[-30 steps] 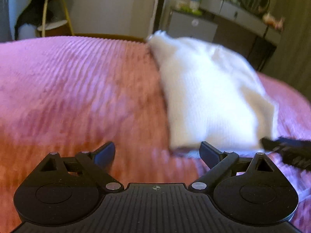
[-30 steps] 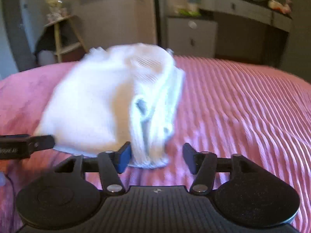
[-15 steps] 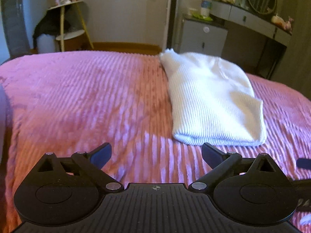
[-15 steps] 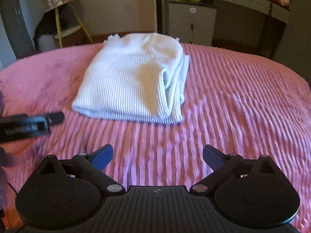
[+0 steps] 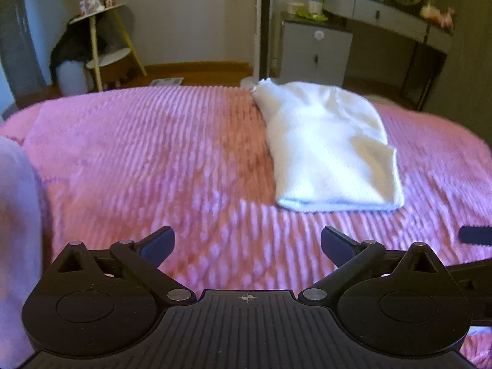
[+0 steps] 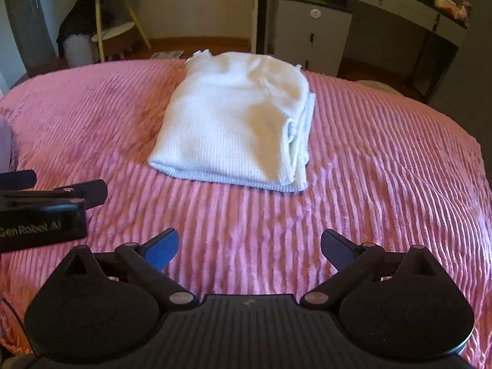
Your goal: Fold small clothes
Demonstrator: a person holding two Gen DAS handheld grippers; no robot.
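Nearest, the left claw point(image 5: 247, 240) and the right claw point(image 6: 249, 244) are held with jaws spread wide, and nothing is gripped by either. In the right wrist view the left claw's body is seen at the left edge, and "GenRobot.AI" can be read on its black casing point(image 6: 43, 226). Beyond the claws only bare pink ribbed bedspread point(image 6: 384, 184) is found. Farther on, well clear of both claws, the white knitted garment point(image 6: 236, 126) lies on the bed as a compact rectangle, its layered edges stacked on the right side. The fold is judged finished and released. Another garment would be called for next, or this one moved aside. Behind the bed a grey cabinet point(image 6: 312, 35) stands against the wall.
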